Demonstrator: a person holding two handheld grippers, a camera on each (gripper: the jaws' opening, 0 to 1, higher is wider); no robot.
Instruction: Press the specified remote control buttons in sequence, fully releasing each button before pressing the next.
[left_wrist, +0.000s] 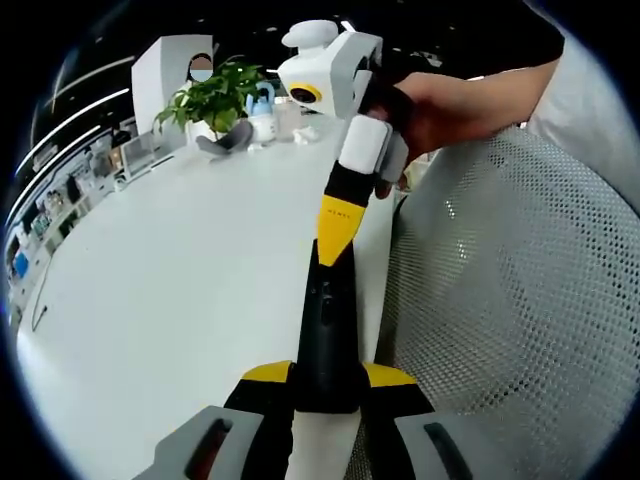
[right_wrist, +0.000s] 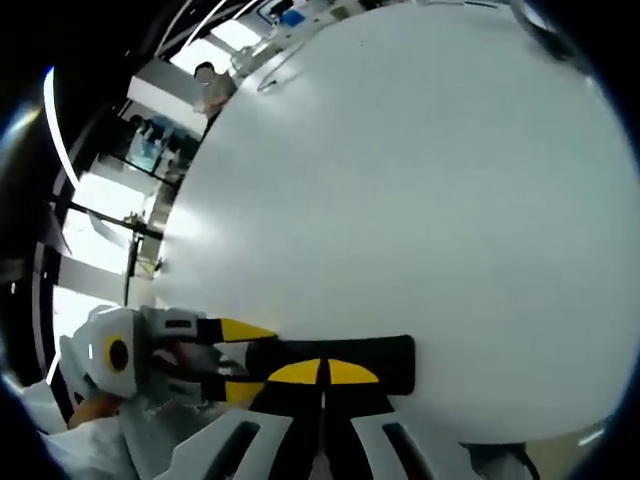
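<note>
A long black remote control (left_wrist: 325, 320) sticks out forward over the white table's edge, and my left gripper (left_wrist: 328, 375) is shut on its near end, one yellow-tipped jaw on each side. My right gripper (left_wrist: 331, 248) comes down from the upper right in a person's hand. Its jaws are shut together and the yellow tip rests on the remote's top face about halfway along. In the right gripper view the remote (right_wrist: 385, 362) lies crosswise, with my right gripper (right_wrist: 322, 372) shut, tips against it, and the left gripper (right_wrist: 245, 360) clamping it from the left. The buttons are too dark to make out.
The white table (left_wrist: 180, 280) stretches away to the left. A potted plant (left_wrist: 215, 100) and a blue-capped bottle (left_wrist: 262, 105) stand at its far end. A white mesh chair (left_wrist: 520, 300) is close on the right. A person (right_wrist: 210, 85) stands beyond the table (right_wrist: 400, 180).
</note>
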